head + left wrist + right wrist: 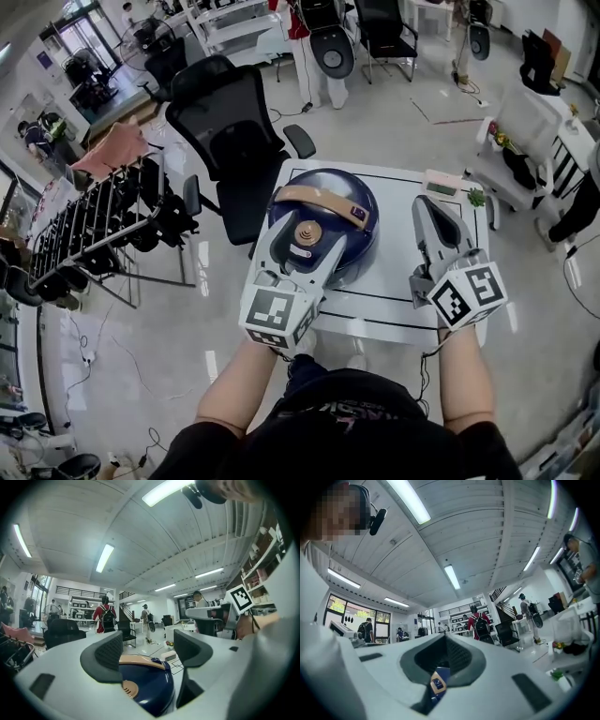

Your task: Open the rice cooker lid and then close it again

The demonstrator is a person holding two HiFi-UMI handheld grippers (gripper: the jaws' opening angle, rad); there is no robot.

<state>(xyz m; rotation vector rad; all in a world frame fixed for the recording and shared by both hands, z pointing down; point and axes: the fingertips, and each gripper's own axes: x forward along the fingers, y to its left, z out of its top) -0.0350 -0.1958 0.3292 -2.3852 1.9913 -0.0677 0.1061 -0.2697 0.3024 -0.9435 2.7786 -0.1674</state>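
The rice cooker (323,220), dark blue and round, sits on the left half of a white desk (394,302) marked with a thin black rectangle. Its lid (352,239) is down, with a tan handle (314,197) lying across the far side and a tan knob (305,232) at the centre. On the desk's far right edge lie a small pale box (441,184) and a green thing (476,198), too small to identify.

Behind the desk stands a black office chair (234,131). To the left is a dark rack (94,225) with a pink cloth (112,150) over its far end. The floor (187,347) is pale and glossy. It is a big open room with strip lights overhead, and a person in a red top (104,616) stands far off.

The left gripper (305,251) reaches in over the near side of the lid with its fingers (105,660) wide apart. The cooker's blue dome shows low between them, with neither pad pressing on it. Whether the gripper's underside touches the lid cannot be told. The right gripper (433,214) hangs over bare desk just right of the cooker, apart from it. Its fingers (457,660) are closed together on nothing (a sliver of the blue cooker and its tan handle shows only through the gap beneath them).

The cooker's near wall and base are hidden under the left gripper.
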